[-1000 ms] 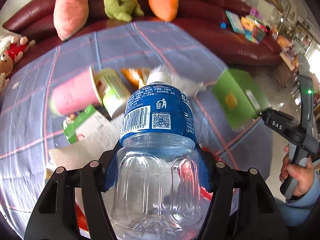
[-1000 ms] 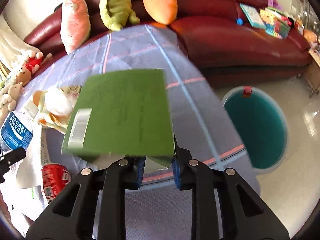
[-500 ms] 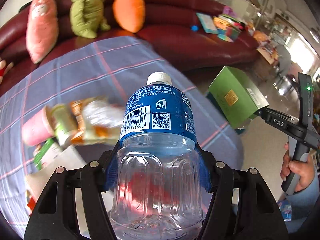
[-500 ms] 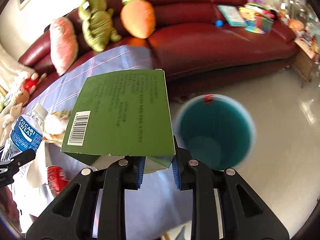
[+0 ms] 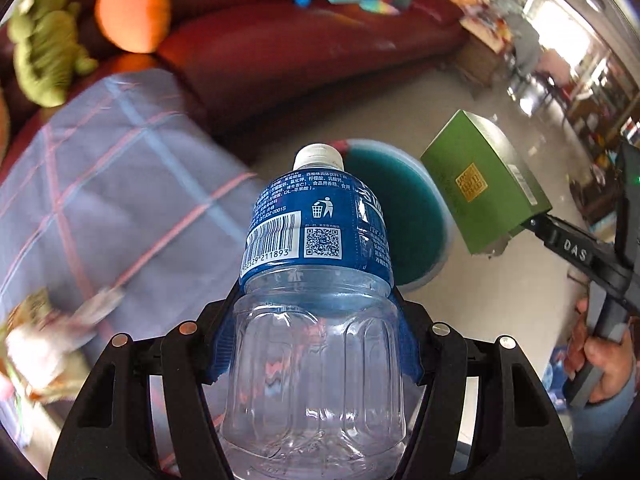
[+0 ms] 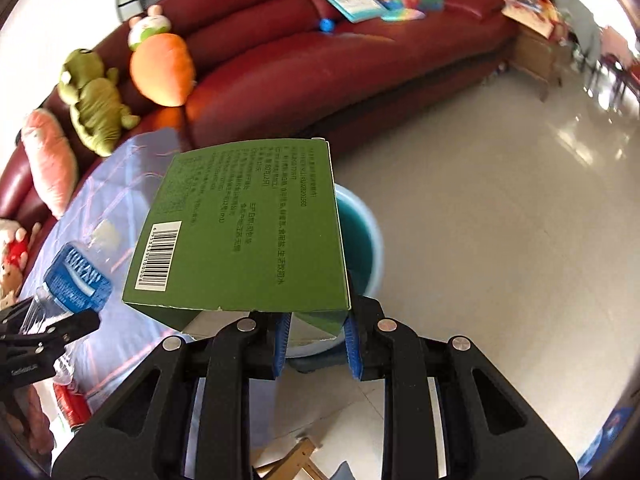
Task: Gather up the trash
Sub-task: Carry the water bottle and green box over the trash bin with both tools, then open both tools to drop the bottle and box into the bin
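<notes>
Gripping an empty clear bottle (image 5: 316,320) with a blue label, your left gripper (image 5: 316,344) has its fingers closed around the body, cap pointing toward the teal bin (image 5: 404,216) on the floor. Your right gripper (image 6: 316,336) pinches the green box (image 6: 244,232) by its lower flap, directly over that bin (image 6: 360,240), beside the table (image 5: 112,184) with its checked cloth.
</notes>
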